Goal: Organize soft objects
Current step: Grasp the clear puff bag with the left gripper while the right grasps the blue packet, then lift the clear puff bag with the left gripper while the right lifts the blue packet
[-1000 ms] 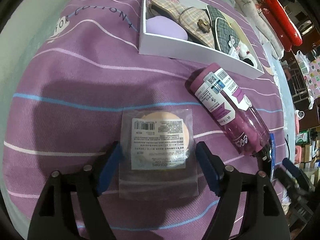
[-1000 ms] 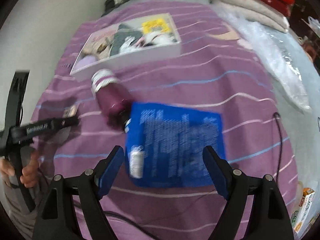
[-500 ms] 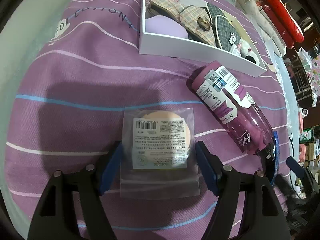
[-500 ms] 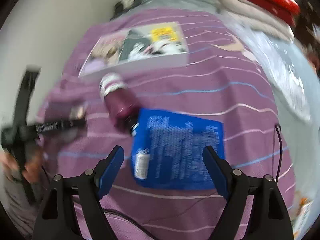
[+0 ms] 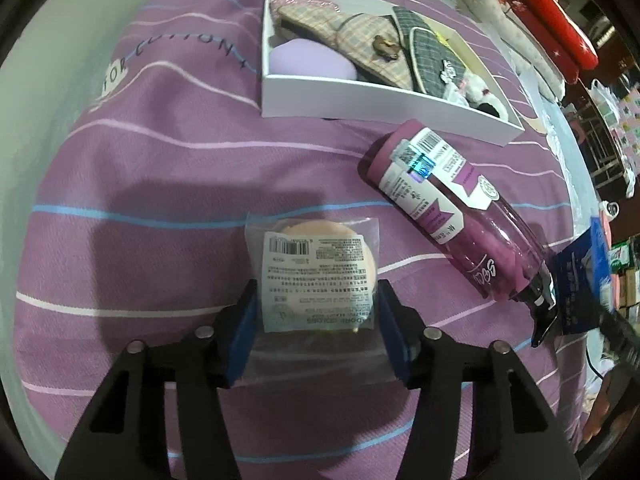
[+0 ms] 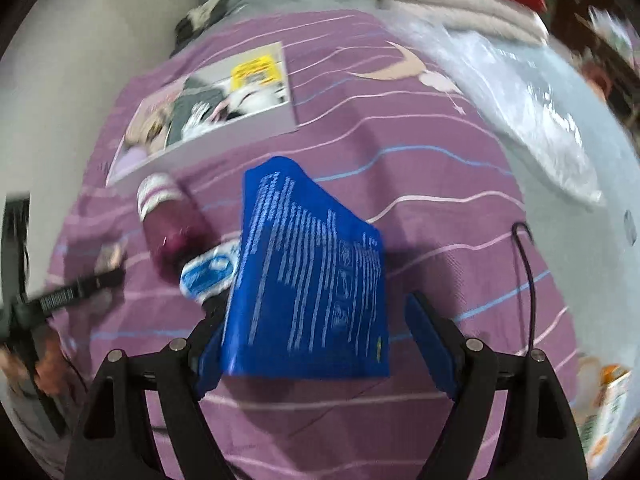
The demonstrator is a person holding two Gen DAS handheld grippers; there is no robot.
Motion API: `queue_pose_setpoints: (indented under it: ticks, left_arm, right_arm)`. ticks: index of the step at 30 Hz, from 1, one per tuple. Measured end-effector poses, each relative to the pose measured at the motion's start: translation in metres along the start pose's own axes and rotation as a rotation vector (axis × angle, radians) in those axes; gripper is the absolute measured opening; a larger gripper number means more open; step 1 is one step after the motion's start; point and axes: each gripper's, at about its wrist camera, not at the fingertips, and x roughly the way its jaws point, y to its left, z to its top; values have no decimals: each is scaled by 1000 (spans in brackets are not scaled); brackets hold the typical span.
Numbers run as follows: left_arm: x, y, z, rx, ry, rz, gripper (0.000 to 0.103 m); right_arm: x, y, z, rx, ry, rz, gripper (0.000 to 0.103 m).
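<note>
A round beige sponge puff in a clear labelled bag point(image 5: 316, 276) lies on the purple striped bedspread. My left gripper point(image 5: 316, 332) has closed in on the bag, with a finger touching each side. A blue packet point(image 6: 312, 280) stands tilted up between the fingers of my right gripper point(image 6: 320, 344), which is wide open; the packet leans on the left finger point(image 6: 212, 356). A white box point(image 5: 360, 92) at the back holds plaid pouches, a lilac pad and a plush toy; it also shows in the right wrist view point(image 6: 216, 140).
A magenta bottle point(image 5: 448, 208) lies between the bag and the blue packet point(image 5: 580, 276), also in the right wrist view point(image 6: 172, 224). Folded blankets point(image 5: 540, 28) are stacked at the back right. A black cable point(image 6: 528, 264) lies to the right.
My left gripper's fingers have narrowed onto the sides of the puff's bag. The blue packet went from lying flat to tilted up on its left edge between my right fingers.
</note>
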Motion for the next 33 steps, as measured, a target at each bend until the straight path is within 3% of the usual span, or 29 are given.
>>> queue_pose_setpoints:
  ticks: [4,8,10,15,19,25,29,33]
  left_arm:
    - [0,-5,-4,32,-40,19,56]
    - [1,-8,-8,62,-80,36,58]
    - [2,-10,-9,65,-98,40,58]
    - [2,-16,-12,104,-112,75,58]
    - [3,-22,-12,121,-128,104,58]
    - [-4,-23,-17,136,-149,110,58]
    - [-8,-24,-20,121,-160,91,57]
    - [-12,-25,-22,124,-160,63,56]
  right_arm:
    - [9,-6,16,63,-94,47,82]
    - [10,0,40,101,-214,186,81]
    - [13,1,50,130,-244,211,81]
    - [10,2,59,138,-354,34,81]
    - [16,-8,50,146,-297,112,81]
    - [23,-1,19,118,-92,276,81]
    - [11,21,-6,32,-32,252,82]
    - [6,58,-27,-118,-24,146,82]
